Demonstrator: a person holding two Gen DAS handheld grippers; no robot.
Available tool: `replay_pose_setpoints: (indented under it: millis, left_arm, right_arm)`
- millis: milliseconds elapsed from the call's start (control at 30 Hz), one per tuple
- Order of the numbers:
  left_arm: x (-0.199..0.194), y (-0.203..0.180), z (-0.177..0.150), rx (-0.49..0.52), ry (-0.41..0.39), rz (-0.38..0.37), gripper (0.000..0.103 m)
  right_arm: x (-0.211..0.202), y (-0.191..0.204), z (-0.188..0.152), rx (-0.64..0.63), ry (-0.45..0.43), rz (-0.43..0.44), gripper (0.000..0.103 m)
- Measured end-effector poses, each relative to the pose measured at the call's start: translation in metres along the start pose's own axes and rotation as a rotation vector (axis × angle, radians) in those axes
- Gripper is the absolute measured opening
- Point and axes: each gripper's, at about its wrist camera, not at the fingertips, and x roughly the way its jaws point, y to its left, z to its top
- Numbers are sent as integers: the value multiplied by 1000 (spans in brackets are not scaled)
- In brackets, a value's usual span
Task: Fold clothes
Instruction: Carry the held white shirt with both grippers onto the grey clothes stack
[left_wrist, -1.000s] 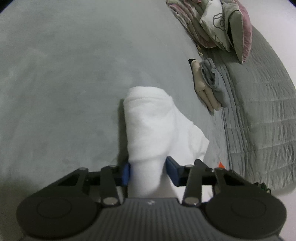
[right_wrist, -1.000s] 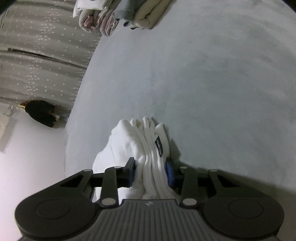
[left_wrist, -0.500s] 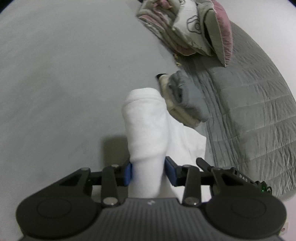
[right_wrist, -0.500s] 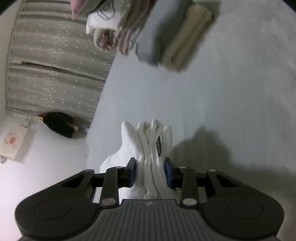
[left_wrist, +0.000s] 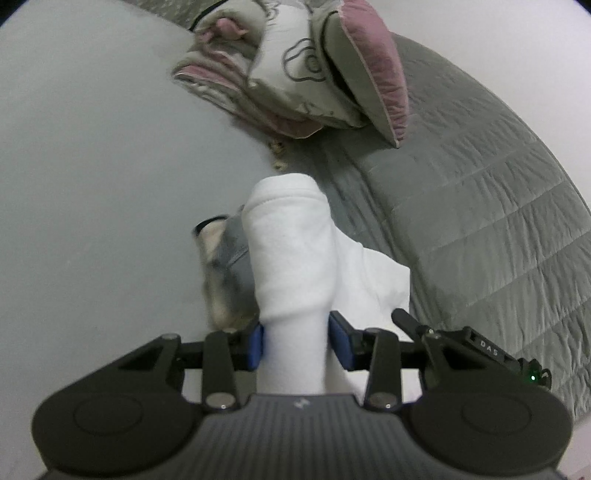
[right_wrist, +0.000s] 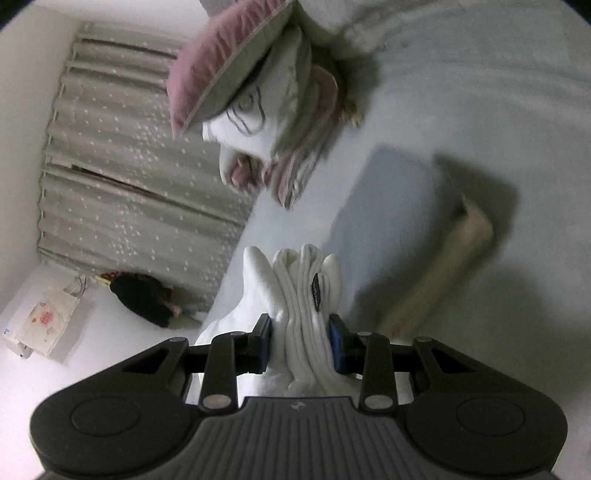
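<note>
Two grippers carry one folded white garment (left_wrist: 291, 258) above the bed (left_wrist: 92, 166).
The left gripper (left_wrist: 295, 343) and right gripper (right_wrist: 300, 341) each clamp an end; the folded clothes stack (right_wrist: 399, 229) lies just ahead, below.

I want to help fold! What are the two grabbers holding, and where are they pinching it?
Both hold the folded white garment. The left gripper pinches one folded end, and the right gripper pinches the stacked layers at the other end, near the small dark label.
</note>
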Motion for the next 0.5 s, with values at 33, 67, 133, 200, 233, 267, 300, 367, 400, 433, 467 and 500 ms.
replay_pose_setpoints:
  millis: [33,67,133,200,233,267,300,367,400,433,467,500]
  left_arm:
    - [10,-5,5,6,-1,-1,36]
    - [20,-10,11,13,-3,-3,36]
    - [38,-18,20,22,-6,-6,36]
    - [54,-23,29,33,-15,-10,36]
    - [62,-25,34,38,-20,-13,36]
    - [68,-26,38,43,-24,-14,36]
    - [75,-26,41,45,-26,-15,36]
    - [90,-24,49,43,-27,-15,36]
    - [97,-22,52,41,-25,-14,36]
    - [104,-19,55,38,-22,-13,36]
    - [111,-15,57,33,-20,-11,36]
    - [117,-11,57,27,-21,-12,36]
  right_arm:
    - [2,1,9,-5,-11,0,33]
    - [3,1,18,-8,-21,0,33]
    - [5,-1,34,-12,-40,2,33]
    - [9,-6,49,-15,-59,9,33]
    - [11,-8,56,-19,-68,12,33]
    - [14,-11,62,-24,-77,15,33]
    - [17,-15,68,-27,-83,17,33]
    - [25,-21,81,-28,-89,17,33]
    - [30,-25,86,-26,-90,15,33]
    - [35,-28,93,-27,-90,12,33]
    - [41,-31,98,-30,-89,8,33]
    - [46,-34,101,-33,-88,6,33]
